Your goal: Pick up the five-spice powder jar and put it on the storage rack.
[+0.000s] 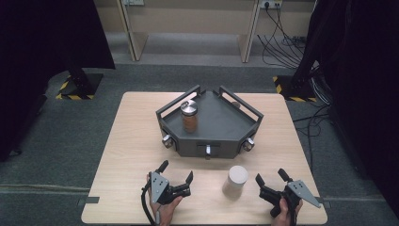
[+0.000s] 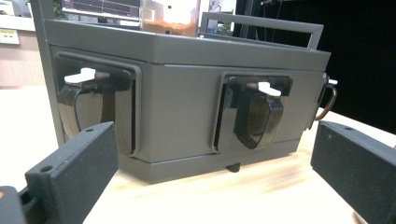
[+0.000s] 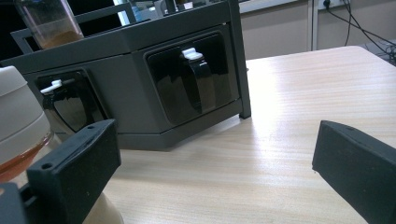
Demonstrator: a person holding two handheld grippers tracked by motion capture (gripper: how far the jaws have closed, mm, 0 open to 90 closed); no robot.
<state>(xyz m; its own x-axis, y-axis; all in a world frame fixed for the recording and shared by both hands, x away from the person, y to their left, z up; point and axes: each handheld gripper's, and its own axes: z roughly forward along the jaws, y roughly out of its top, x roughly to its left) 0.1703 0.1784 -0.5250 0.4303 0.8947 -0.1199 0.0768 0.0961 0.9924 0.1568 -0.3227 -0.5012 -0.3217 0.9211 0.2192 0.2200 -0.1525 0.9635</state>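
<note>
Free room and obstacles. The grey rack (image 1: 211,123) occupies the middle of the counter (image 1: 127,141), nearer its far edge, with railings on its far sides; a metal-lidded jar (image 1: 189,116) stands on its top. Bare strips run along the counter's left and right edges. Along the near edge, the white-lidded jar (image 1: 235,181) stands between the left gripper (image 1: 176,176) and right gripper (image 1: 271,179), both with jaws spread.
</note>
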